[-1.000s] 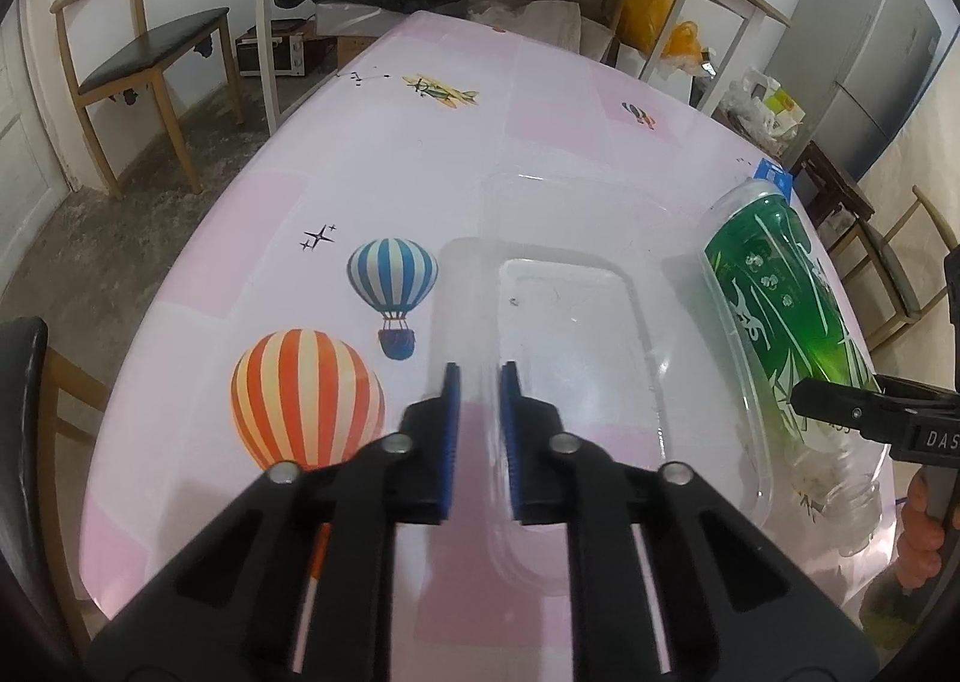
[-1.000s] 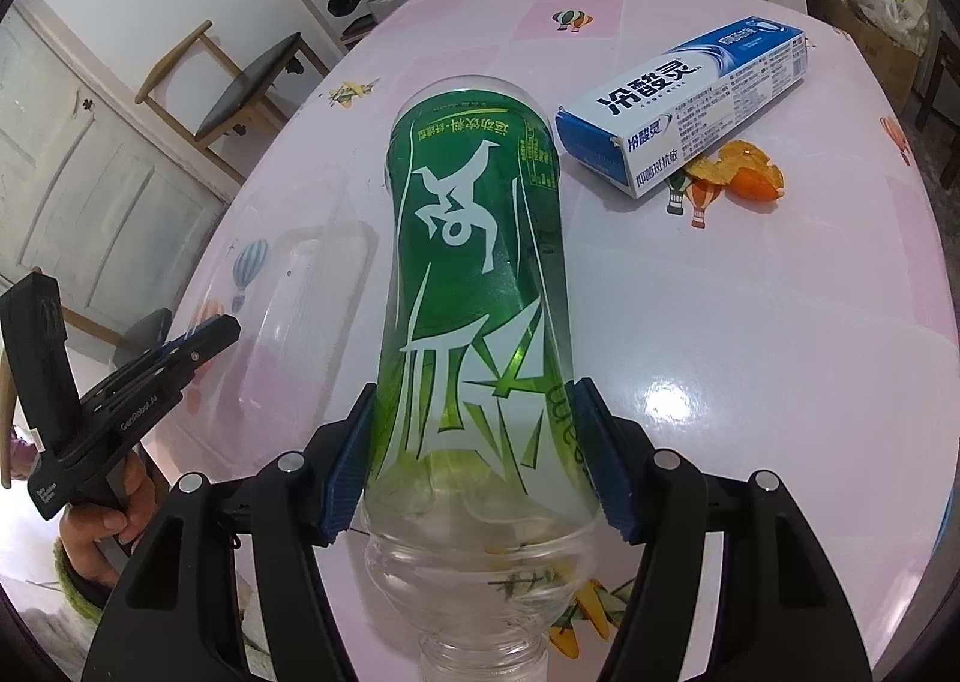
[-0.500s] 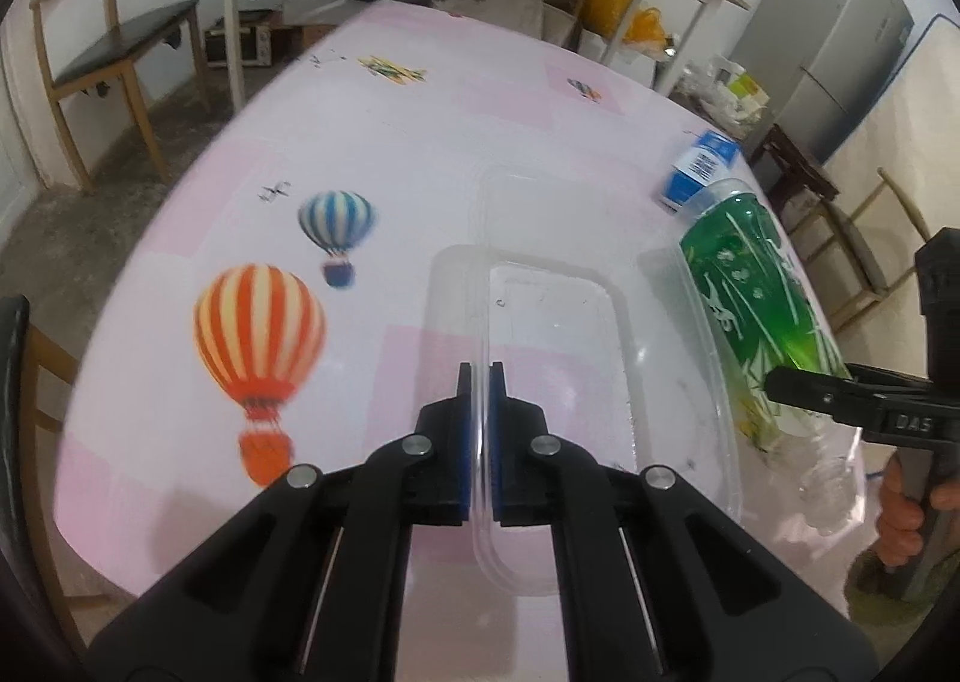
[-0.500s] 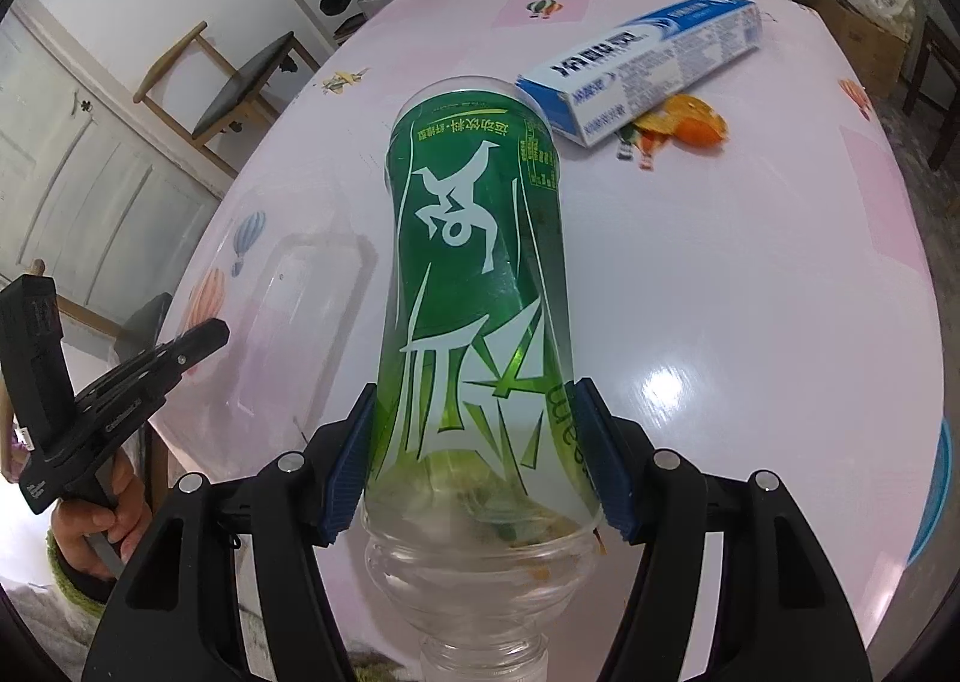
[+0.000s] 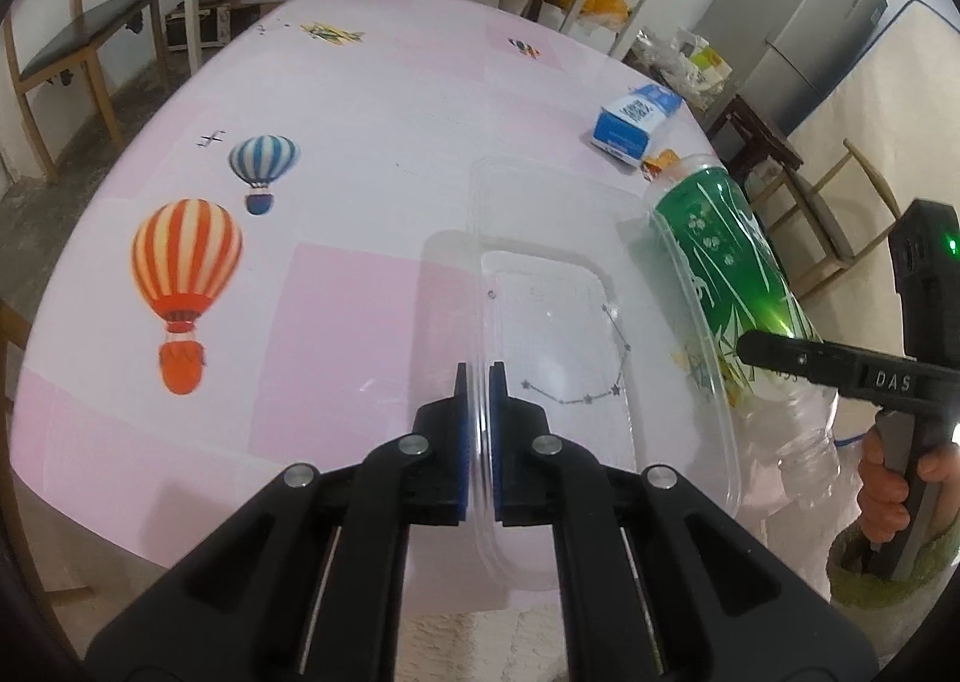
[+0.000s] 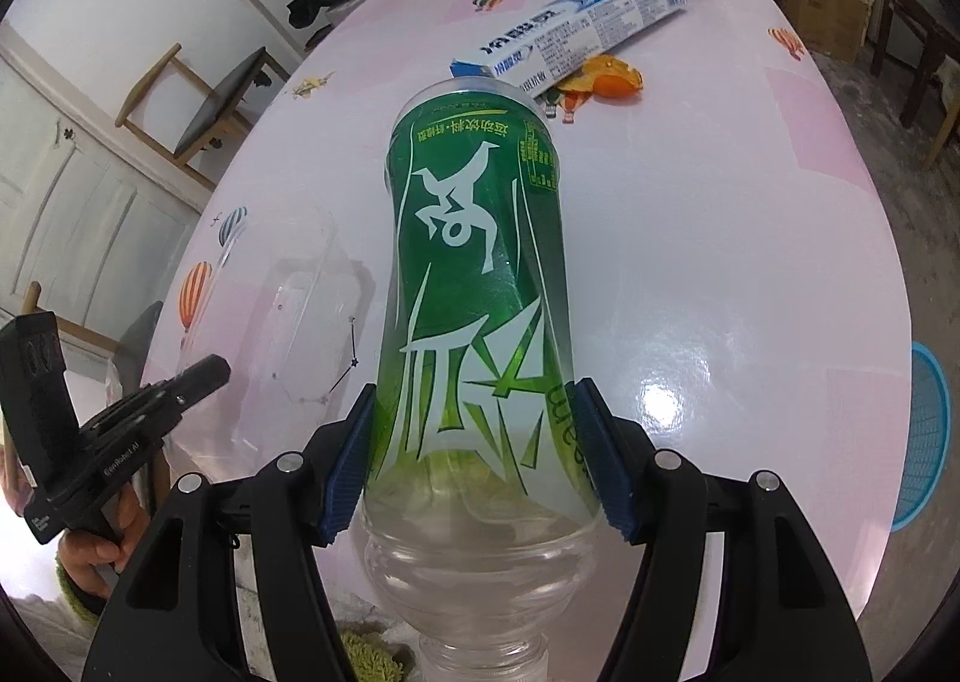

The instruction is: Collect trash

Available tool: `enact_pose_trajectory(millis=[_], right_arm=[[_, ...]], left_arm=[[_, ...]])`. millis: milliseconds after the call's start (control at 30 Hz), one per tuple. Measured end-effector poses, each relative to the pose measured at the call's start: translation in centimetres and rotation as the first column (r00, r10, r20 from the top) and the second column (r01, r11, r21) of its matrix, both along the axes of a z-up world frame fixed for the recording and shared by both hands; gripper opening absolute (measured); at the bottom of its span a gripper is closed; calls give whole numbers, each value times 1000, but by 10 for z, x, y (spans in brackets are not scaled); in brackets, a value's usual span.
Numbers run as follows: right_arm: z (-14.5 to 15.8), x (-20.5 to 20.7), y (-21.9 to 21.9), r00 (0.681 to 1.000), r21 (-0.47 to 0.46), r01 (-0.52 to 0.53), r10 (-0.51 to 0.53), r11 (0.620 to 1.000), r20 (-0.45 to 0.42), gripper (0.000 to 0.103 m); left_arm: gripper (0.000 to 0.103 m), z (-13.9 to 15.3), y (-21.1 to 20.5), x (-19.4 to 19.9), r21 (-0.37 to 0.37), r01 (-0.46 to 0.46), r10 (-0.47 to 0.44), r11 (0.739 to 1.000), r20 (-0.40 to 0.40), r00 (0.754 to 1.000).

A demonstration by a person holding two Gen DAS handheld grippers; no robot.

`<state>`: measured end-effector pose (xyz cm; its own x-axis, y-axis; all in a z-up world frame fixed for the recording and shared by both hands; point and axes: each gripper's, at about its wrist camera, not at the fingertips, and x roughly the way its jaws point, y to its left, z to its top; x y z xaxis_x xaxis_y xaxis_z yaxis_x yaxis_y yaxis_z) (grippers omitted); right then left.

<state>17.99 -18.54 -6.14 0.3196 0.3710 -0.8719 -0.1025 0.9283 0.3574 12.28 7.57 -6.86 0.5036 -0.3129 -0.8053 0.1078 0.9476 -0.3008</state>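
Right gripper (image 6: 474, 460) clamps green bottle (image 6: 474, 286) — neck toward camera.

Operator, note your support surface: round table (image 5: 372, 100) under glossy pink-and-white cloth printed with hot-air balloons and small planes. Blue-and-white toothpaste box (image 6: 576, 31) lies flat near far edge. Orange peel (image 6: 609, 79) sits just beside box on near side, touching or nearly so. Clear plastic tray (image 5: 558, 322) is over near part of table; whether its base rests on cloth you cannot confirm, view too distorted. Floor around table: bare grey concrete.
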Motion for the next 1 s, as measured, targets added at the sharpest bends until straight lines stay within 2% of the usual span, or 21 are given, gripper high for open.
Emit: enact_pose_trajectory(millis=[67, 100, 133, 333, 433, 633, 833, 1000], right_arm=[[0, 3, 2, 1000, 4, -2, 2, 1000, -4, 63], [-1, 4, 2, 1000, 6, -1, 1, 1000, -5, 63], [-1, 5, 1, 1000, 8, -2, 2, 1000, -8, 63], [-1, 10, -1, 1000, 20, -16, 16, 1000, -22, 64], [2, 10, 0, 999, 15, -27, 27, 1000, -17, 68], [3, 11, 4, 999, 3, -48, 48, 999, -21, 70], [-4, 14, 6, 998, 9, -50, 51, 999, -44, 70], [-6, 15, 6, 998, 24, -39, 41, 999, -50, 70]], left_arm=[[15, -1, -2, 2, 4, 8, -8, 1000, -14, 1000], [24, -2, -3, 2, 4, 15, -15, 1000, -21, 1000], [27, -2, -4, 2, 6, 21, -21, 1000, -23, 1000], [31, 5, -2, 10, 18, 45, -44, 999, -26, 999], [32, 8, -2, 17, 42, 67, -66, 997, -23, 998], [32, 6, -10, 27, 77, 109, -107, 991, -31, 994], [31, 0, -12, 33, 83, 102, -99, 991, -37, 994], [21, -5, -14, 34, 90, 105, -101, 990, -51, 994]])
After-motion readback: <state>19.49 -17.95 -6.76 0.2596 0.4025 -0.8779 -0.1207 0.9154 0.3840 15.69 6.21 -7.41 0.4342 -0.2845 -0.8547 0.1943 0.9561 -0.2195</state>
